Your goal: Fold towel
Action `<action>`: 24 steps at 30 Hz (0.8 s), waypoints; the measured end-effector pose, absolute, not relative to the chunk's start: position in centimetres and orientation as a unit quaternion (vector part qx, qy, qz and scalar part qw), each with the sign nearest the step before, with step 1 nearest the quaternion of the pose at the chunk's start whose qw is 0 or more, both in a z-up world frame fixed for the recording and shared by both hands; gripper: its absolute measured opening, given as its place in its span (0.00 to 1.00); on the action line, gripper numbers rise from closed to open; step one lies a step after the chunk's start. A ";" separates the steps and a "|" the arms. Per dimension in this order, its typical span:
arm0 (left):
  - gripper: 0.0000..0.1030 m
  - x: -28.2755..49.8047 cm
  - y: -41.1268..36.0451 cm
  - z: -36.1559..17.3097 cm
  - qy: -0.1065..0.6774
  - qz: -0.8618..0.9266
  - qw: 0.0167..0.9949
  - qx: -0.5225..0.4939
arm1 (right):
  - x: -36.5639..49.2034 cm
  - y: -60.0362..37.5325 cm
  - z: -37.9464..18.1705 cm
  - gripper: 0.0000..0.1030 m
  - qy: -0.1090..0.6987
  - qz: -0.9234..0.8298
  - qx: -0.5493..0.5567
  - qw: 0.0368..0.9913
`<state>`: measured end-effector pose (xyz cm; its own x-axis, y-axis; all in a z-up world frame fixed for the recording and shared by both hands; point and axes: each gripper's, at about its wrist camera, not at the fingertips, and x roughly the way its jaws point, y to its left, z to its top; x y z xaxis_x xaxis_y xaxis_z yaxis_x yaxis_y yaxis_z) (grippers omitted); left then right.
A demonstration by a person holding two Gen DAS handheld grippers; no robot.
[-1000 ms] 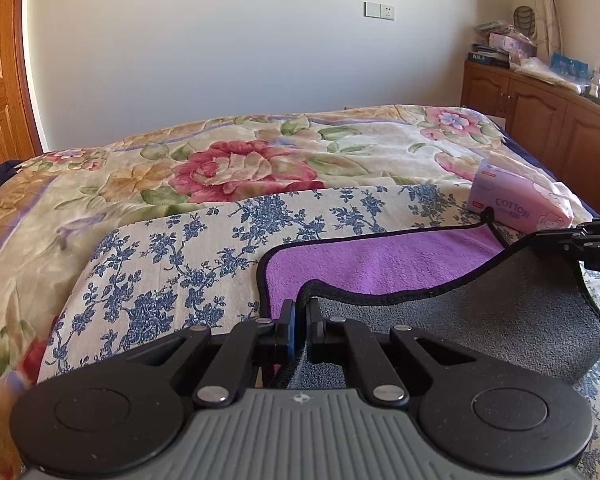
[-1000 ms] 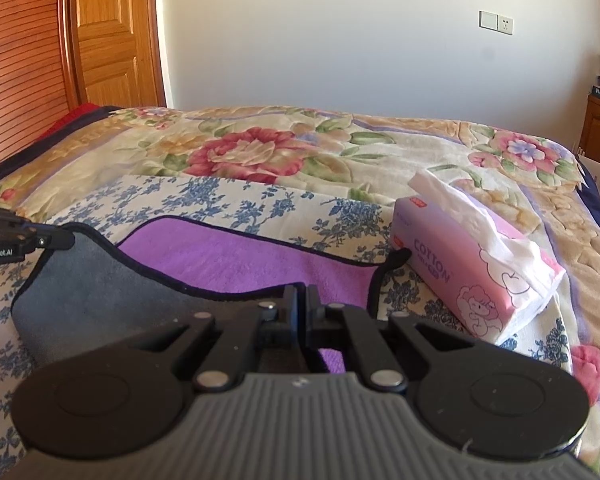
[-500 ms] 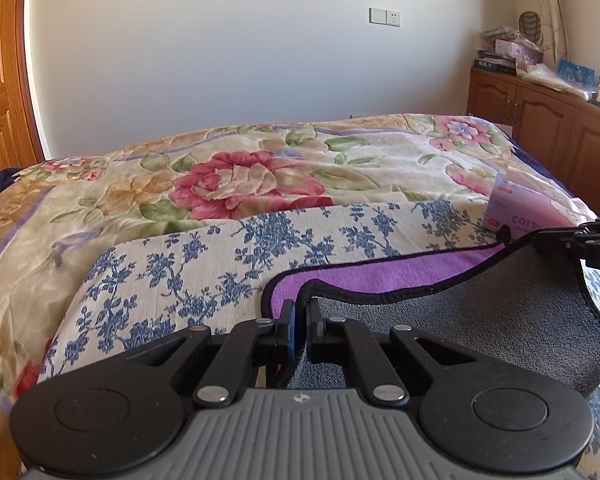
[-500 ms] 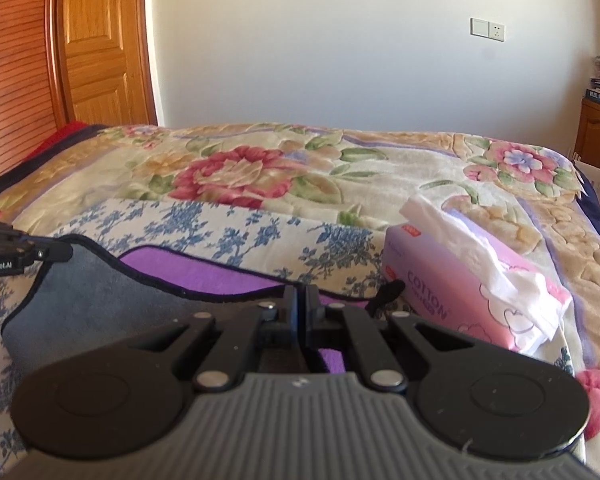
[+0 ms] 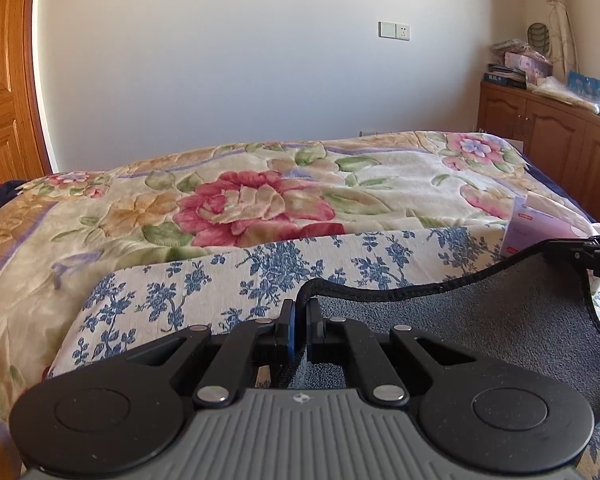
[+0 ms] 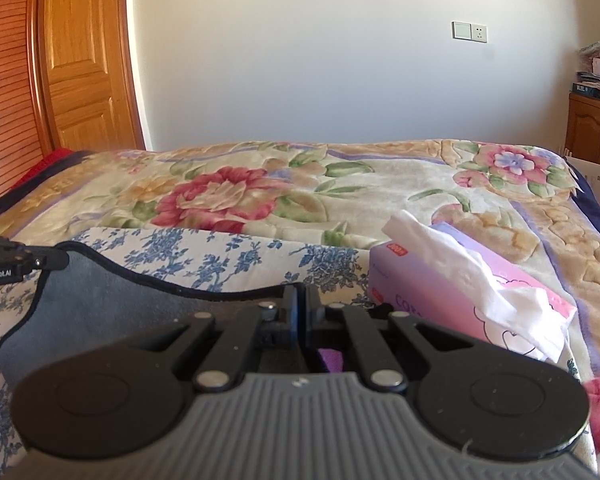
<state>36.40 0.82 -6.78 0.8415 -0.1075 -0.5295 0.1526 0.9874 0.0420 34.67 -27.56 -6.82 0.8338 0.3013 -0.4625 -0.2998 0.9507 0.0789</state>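
Towel (image 5: 479, 320) edge pinched between both grippers' fingers (image 5: 286, 320).

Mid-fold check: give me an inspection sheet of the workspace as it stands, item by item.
Surface: blue-flowered white cloth spread over a floral bedspread.
Job's things: grey towel with black edging, raised at two corners, purple side just visible underneath.
Clutter: pink tissue pack right of the towel, a tissue sticking out.
Grippers: left gripper and right gripper each shut on a towel corner.
Cables: nothing seen.
Surroundings: white wall, wall socket, wooden door, wooden cabinet.
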 end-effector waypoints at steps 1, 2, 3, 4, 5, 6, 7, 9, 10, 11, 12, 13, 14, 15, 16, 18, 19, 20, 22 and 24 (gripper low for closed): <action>0.06 36.5 0.7 -6.8 0.272 -0.067 0.959 0.043 | 34.7 -27.6 -6.9 0.04 0.241 0.156 0.002 0.958; 0.06 36.6 0.6 -6.9 0.271 -0.066 0.959 0.044 | 34.8 -27.6 -6.9 0.04 0.241 0.156 0.003 0.958; 0.06 36.6 0.6 -6.9 0.269 -0.065 0.960 0.046 | 34.9 -27.6 -6.9 0.04 0.240 0.155 0.004 0.958; 0.06 36.7 0.5 -6.9 0.267 -0.063 0.960 0.047 | 35.0 -27.6 -6.9 0.04 0.241 0.155 0.009 0.958; 0.06 36.8 0.4 -7.0 0.266 -0.061 0.961 0.048 | 35.1 -27.7 -7.0 0.04 0.242 0.156 0.014 0.958; 0.06 36.9 0.4 -7.0 0.265 -0.059 0.961 0.048 | 35.2 -27.7 -7.0 0.04 0.242 0.153 0.016 0.958; 0.06 37.1 0.3 -7.1 0.266 -0.057 0.961 0.047 | 35.2 -27.7 -7.0 0.04 0.242 0.151 0.015 0.958; 0.06 37.5 0.2 -7.3 0.268 -0.054 0.961 0.046 | 35.3 -27.5 -7.0 0.04 0.242 0.149 0.011 0.959; 0.06 37.7 0.0 -7.3 0.268 -0.053 0.961 0.048 | 35.4 -27.5 -7.0 0.04 0.243 0.147 0.007 0.959; 0.06 37.9 -0.1 -7.3 0.268 -0.051 0.961 0.050 | 35.5 -27.4 -7.1 0.04 0.244 0.144 0.005 0.959; 0.06 38.0 -0.2 -7.4 0.268 -0.050 0.961 0.052 | 35.7 -27.4 -7.1 0.04 0.246 0.143 0.004 0.959; 0.06 38.2 -0.3 -7.4 0.268 -0.049 0.961 0.053 | 35.9 -27.4 -7.2 0.04 0.248 0.141 0.004 0.958; 0.06 38.4 -0.3 -7.4 0.269 -0.048 0.960 0.054 | 36.1 -27.3 -7.3 0.04 0.250 0.140 0.003 0.958; 0.06 38.5 -0.4 -7.4 0.269 -0.047 0.960 0.056 | 36.3 -27.2 -7.5 0.04 0.253 0.139 -0.001 0.957; 0.06 38.7 -0.5 -7.4 0.269 -0.047 0.960 0.057 | 36.6 -27.1 -7.6 0.04 0.255 0.138 -0.005 0.957; 0.06 39.0 -0.6 -7.6 0.272 -0.046 0.959 0.062 | 36.9 -27.0 -7.8 0.04 0.259 0.136 -0.007 0.956; 0.06 39.2 -0.7 -7.6 0.273 -0.046 0.959 0.064 | 37.1 -26.9 -7.9 0.04 0.261 0.136 -0.007 0.956; 0.06 39.3 -0.7 -7.7 0.274 -0.045 0.958 0.066 | 37.2 -26.9 -8.0 0.04 0.262 0.136 -0.007 0.955; 0.06 39.5 -0.8 -7.9 0.276 -0.043 0.958 0.069 | 37.4 -26.8 -8.2 0.04 0.265 0.135 -0.013 0.955; 0.06 39.7 -0.8 -8.1 0.278 -0.043 0.957 0.072 | 37.6 -26.7 -8.5 0.04 0.270 0.135 -0.017 0.953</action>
